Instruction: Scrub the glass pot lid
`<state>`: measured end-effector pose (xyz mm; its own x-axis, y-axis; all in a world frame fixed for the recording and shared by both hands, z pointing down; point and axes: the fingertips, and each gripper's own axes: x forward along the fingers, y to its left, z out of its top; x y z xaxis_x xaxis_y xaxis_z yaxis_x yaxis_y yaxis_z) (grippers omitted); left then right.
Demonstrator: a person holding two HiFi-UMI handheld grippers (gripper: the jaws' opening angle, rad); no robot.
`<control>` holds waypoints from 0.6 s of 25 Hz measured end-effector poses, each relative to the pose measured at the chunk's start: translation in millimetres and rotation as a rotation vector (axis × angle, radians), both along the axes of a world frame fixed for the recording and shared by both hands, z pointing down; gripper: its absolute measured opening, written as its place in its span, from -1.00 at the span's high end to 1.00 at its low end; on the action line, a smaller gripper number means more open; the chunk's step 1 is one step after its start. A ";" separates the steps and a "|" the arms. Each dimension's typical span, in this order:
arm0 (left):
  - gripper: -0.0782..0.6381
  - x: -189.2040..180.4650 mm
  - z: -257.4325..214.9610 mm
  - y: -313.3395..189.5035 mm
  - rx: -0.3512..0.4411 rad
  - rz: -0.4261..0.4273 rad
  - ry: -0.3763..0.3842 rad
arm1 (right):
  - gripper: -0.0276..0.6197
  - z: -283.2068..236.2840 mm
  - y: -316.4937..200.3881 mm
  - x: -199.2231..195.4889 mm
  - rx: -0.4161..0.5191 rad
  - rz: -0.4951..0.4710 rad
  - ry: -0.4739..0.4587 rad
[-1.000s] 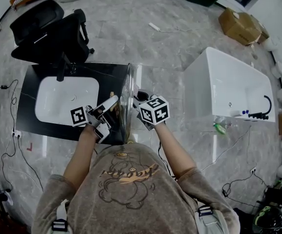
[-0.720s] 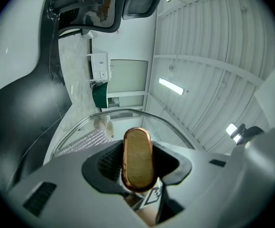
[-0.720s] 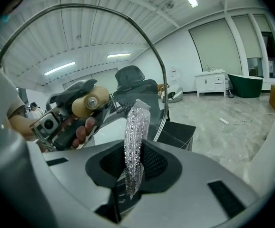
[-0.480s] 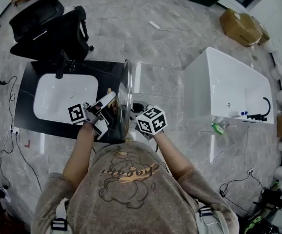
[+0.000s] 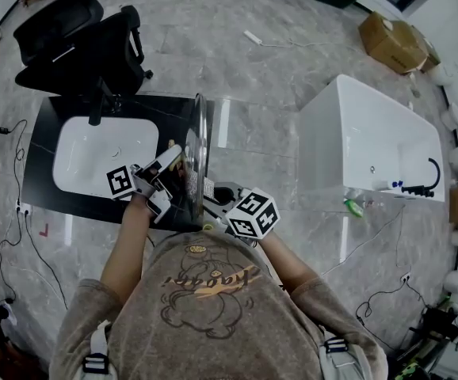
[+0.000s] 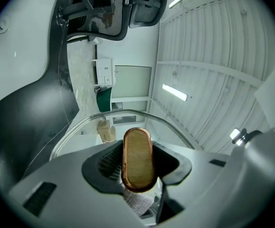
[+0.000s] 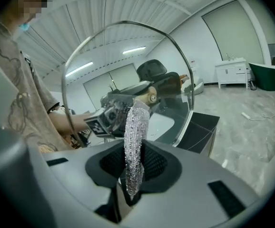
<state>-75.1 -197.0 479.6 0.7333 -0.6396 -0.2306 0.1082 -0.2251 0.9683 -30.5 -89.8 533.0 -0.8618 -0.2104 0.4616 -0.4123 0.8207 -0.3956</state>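
Note:
The glass pot lid (image 5: 195, 150) stands on edge over the black counter, with its metal rim (image 6: 87, 121) arching ahead in the left gripper view. My left gripper (image 5: 166, 174) is shut on the lid's oblong wooden handle (image 6: 138, 158). My right gripper (image 5: 215, 195) is on the lid's other side, shut on a silvery mesh scrubber (image 7: 135, 139) that stands upright between the jaws, close against the glass (image 7: 128, 65). Through the glass, the right gripper view shows the handle (image 7: 150, 97) and the left gripper (image 7: 110, 117).
A white sink basin (image 5: 94, 153) is set in the black counter (image 5: 47, 172) under the lid. A black office chair (image 5: 78, 50) stands behind it. A white bathtub (image 5: 372, 141) is at the right, a cardboard box (image 5: 391, 42) beyond. Cables lie on the marble floor.
My right gripper has drawn back toward the person with the scrubber, down the lid's face. The lid and left gripper have shifted slightly left.

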 end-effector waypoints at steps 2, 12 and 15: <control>0.28 -1.4 3.8 -0.2 -0.012 -0.007 0.001 | 0.66 -10.6 7.6 1.1 0.000 -0.026 -0.015; 0.28 3.4 18.9 4.9 -0.048 0.011 0.004 | 0.66 -78.3 10.6 13.8 0.020 -0.059 -0.141; 0.28 5.6 19.3 4.5 -0.053 0.023 0.001 | 0.66 -99.2 -1.3 18.0 0.038 -0.030 -0.187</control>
